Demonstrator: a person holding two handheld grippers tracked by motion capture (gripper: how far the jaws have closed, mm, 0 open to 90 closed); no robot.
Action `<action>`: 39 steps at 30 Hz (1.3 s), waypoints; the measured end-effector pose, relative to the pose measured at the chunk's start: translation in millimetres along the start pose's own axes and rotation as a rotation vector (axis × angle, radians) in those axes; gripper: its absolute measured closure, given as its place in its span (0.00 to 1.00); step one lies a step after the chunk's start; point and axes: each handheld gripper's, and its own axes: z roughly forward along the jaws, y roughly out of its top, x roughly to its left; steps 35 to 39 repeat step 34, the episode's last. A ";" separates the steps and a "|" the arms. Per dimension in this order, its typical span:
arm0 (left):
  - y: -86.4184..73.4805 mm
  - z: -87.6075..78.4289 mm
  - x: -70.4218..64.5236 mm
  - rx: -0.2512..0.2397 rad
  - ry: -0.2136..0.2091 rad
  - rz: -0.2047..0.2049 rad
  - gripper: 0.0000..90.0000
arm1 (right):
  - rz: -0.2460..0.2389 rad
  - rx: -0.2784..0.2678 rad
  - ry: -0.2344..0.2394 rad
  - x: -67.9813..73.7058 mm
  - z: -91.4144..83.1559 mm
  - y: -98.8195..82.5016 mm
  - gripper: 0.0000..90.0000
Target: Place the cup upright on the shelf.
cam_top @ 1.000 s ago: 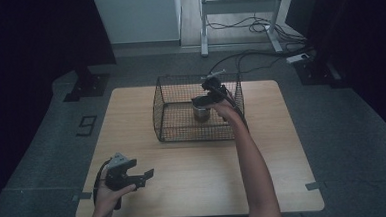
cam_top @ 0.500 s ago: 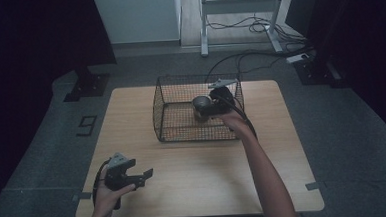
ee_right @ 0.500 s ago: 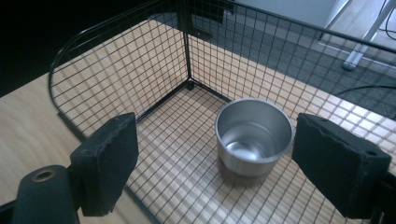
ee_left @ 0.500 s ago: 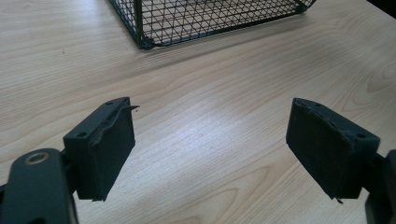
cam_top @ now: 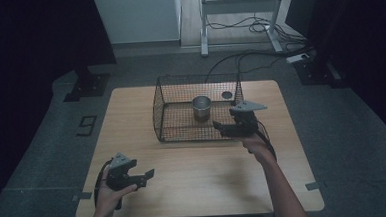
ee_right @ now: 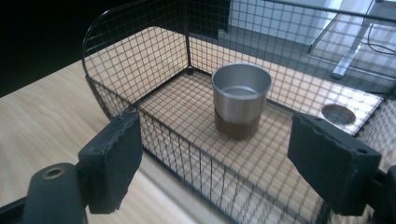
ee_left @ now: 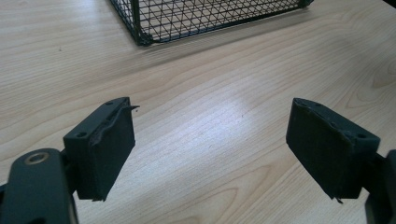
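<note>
A wire basket stands at the far middle of the wooden table, and everything else is placed from it. Inside the basket, on its mesh floor and near the middle, a metal cup stands upright with its mouth up; in the right gripper view the cup is apart from all 4 walls. A small round hole shows in the table past the basket's far right corner. The right gripper hangs at the basket's near right corner, just outside the near wall and above the rim, pointing back over it toward the cup. Its 2 jaws have just been closing, yet its own view shows them apart with a clear gap and nothing between the pads, the cup well beyond them. The left gripper is held over the table well in front of the basket's near left corner. Its jaws stand wide apart and hold nothing, with bare wood beneath them and the basket's corner ahead.
</note>
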 end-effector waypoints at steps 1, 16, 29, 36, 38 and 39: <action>-0.1 0.8 -0.7 0.002 0.000 0.002 0.18 | 0.002 -0.008 -0.002 0.1 -5.0 -5.5 0.20; -0.6 8.3 -6.5 0.024 -0.005 0.018 0.18 | 0.051 -0.006 -0.029 0.7 -50.2 -91.9 0.22; -1.1 12.5 -8.5 0.038 -0.010 0.027 0.17 | 0.062 0.064 -0.006 3.5 -36.8 -122.6 0.23; -1.2 12.5 -7.8 0.039 -0.010 0.025 0.17 | 0.060 0.053 -0.011 3.4 -37.0 -121.8 0.23; -1.2 12.5 -7.8 0.039 -0.010 0.025 0.17 | 0.060 0.053 -0.011 3.4 -37.0 -121.8 0.23; -1.2 12.5 -7.8 0.039 -0.010 0.025 0.17 | 0.060 0.053 -0.011 3.4 -37.0 -121.8 0.23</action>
